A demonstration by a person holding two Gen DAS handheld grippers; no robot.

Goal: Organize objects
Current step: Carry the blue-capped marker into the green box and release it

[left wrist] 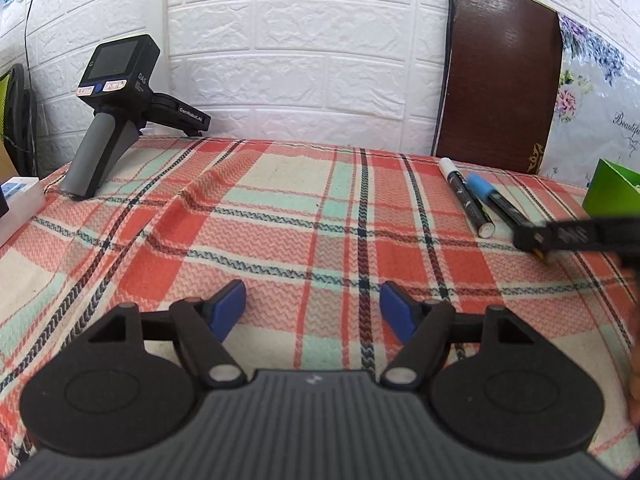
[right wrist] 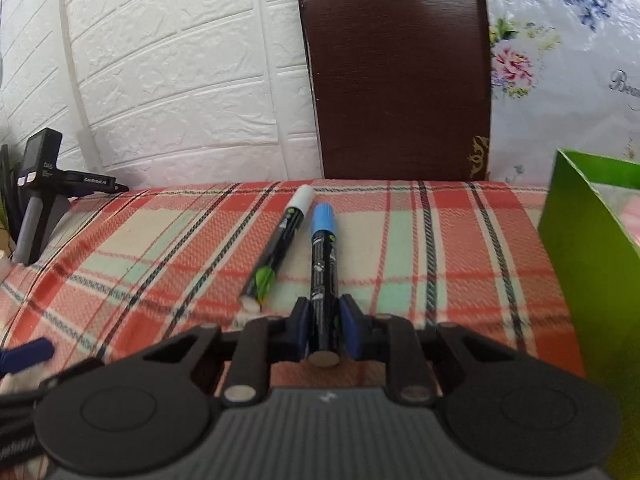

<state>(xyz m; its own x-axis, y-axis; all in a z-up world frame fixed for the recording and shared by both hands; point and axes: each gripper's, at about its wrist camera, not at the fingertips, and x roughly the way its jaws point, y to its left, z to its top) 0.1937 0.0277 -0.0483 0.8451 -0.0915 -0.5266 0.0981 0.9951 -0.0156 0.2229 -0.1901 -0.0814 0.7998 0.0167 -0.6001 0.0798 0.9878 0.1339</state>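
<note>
Spare handheld gripper point(left wrist: 108, 116): stood propped on its grip at the far left corner of the tabletop, by the white brick wall; no hand was on it.
Checked cloth point(left wrist: 304, 216): covered the tabletop from edge to edge, with a few ridges on its left half.
Left gripper point(left wrist: 312, 314): hung low over the near edge of the tabletop with its blue pads apart; only bare cloth lay between them.
White-capped marker point(right wrist: 276, 250): lay flat toward the far right of the tabletop, cap pointing to the far edge, just beside the blue one, apart at the caps and close at the near ends; nothing held it.
Blue-capped marker point(right wrist: 324, 264): lay alongside the white one on its right, cap toward the far edge, near end toward the person.
Right gripper point(right wrist: 325, 330): was clamped on the near end of the blue-capped marker, one pad on each side of the black barrel.
Brown board point(right wrist: 396, 72): leaned upright behind the far edge, behind the markers.
Green box point(right wrist: 588, 264): stood at the right edge of the tabletop, open at the top, near the markers.
Step in hand: probably the pick-up of the blue-capped marker, grip made, lift not yet begun.
Next move: would likely call for a straight lift clear of the white marker, then a carry right to the green box, if that was the goal.
</note>
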